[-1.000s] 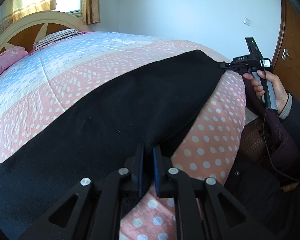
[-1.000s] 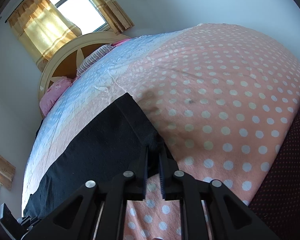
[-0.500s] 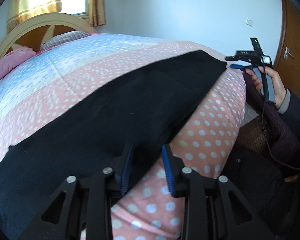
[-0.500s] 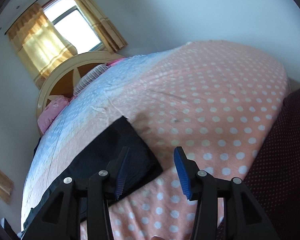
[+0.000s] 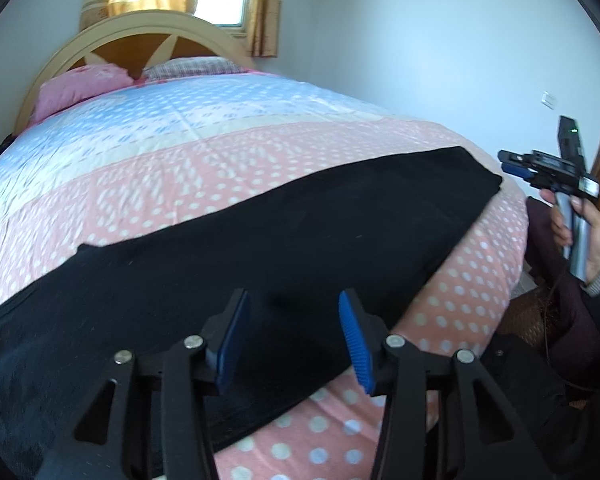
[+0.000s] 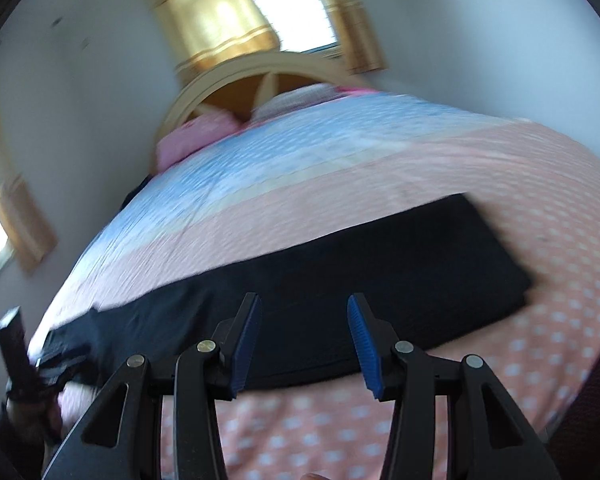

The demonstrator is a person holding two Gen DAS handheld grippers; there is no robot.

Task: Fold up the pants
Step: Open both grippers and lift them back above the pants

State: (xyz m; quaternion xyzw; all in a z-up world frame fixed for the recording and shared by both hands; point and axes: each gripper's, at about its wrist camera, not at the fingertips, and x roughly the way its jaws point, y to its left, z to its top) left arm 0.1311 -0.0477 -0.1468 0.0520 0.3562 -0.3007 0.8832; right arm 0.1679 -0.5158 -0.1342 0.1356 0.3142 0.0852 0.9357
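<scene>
Bed (image 5: 228,160) with dotted quilt; black pants (image 5: 260,256) lie flat along its near edge as a long folded strip. Left gripper (image 5: 292,344), jaws opening, holds nothing above the cloth; right gripper (image 6: 304,344), jaws parted, is likewise empty. Next fold probably needs matched grips on one end, hems kept aligned.

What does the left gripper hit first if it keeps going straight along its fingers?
Most likely the black pants: the left gripper, jaws opening with nothing pinched, points down at the cloth lying flat on the dotted quilt. Depth is unclear, but nothing else shows in that line.
</scene>
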